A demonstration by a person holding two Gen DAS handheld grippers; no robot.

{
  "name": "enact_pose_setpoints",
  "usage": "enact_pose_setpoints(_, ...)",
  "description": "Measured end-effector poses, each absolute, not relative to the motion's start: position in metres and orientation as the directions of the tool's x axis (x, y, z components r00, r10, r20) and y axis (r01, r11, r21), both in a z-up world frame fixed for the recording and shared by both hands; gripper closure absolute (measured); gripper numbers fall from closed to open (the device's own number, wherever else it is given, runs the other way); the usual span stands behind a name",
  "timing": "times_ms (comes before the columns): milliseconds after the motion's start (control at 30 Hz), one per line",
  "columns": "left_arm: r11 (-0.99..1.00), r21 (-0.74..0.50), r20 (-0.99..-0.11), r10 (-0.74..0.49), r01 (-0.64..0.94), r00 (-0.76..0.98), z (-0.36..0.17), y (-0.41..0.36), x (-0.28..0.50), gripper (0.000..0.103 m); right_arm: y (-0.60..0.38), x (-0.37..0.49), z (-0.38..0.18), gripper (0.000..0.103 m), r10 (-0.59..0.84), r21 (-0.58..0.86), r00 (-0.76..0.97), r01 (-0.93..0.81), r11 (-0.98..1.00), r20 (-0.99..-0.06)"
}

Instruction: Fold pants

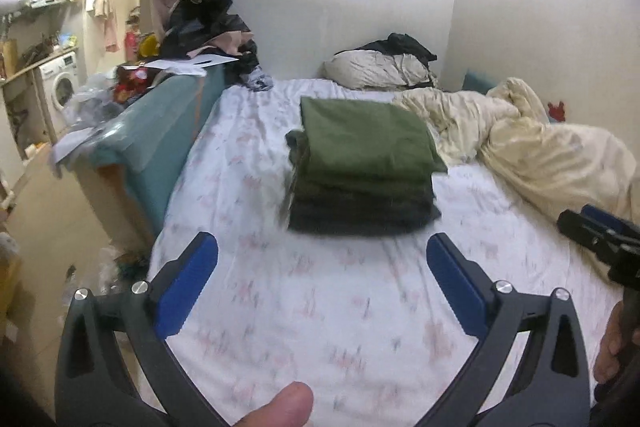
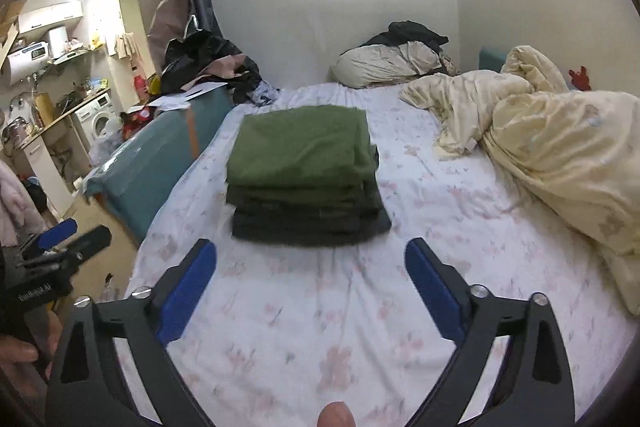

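Note:
A neat stack of folded pants (image 1: 362, 167), olive green on top and darker layers underneath, lies in the middle of the bed's white flowered sheet (image 1: 320, 307). My left gripper (image 1: 322, 259) hangs over the sheet short of the stack, jaws wide apart, nothing between the blue pads (image 1: 188, 291). In the right wrist view the same stack (image 2: 304, 171) lies ahead of my right gripper (image 2: 311, 263), which is also open and empty. Each gripper shows at the edge of the other's view: the right gripper (image 1: 600, 239) and the left gripper (image 2: 60, 243).
A crumpled cream duvet (image 2: 552, 155) fills the bed's right side. A pillow with dark clothes on it (image 2: 400, 63) lies by the far wall. A teal padded bed frame (image 2: 160, 163) runs along the left, loaded with clothes and papers (image 1: 192, 63). A washing machine (image 1: 60, 83) stands beyond.

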State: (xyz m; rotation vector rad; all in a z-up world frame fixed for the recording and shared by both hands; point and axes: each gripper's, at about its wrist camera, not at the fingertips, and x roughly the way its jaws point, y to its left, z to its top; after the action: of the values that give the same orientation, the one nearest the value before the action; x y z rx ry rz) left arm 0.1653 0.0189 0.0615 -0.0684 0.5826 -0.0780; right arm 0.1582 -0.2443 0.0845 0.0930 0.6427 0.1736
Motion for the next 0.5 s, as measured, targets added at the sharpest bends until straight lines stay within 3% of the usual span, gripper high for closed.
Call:
enact_pose_setpoints(200, 0.992, -0.123, -0.521, -0.064, 0.0, 0.851, 0.054, 0.021, 0.08, 0.0, -0.234, 0.076, 0.079, 0.0, 0.195, 0.149, 0.803, -0.133, 0.98, -0.564)
enact_pose_setpoints(500, 0.999, -0.051, -0.509, -0.037, 0.013, 0.86, 0.049, 0.016, 0.016, 0.0, -0.214, 0.004, 0.066, 0.0, 0.17, 0.1, 0.838, -0.138, 0.985, -0.519)
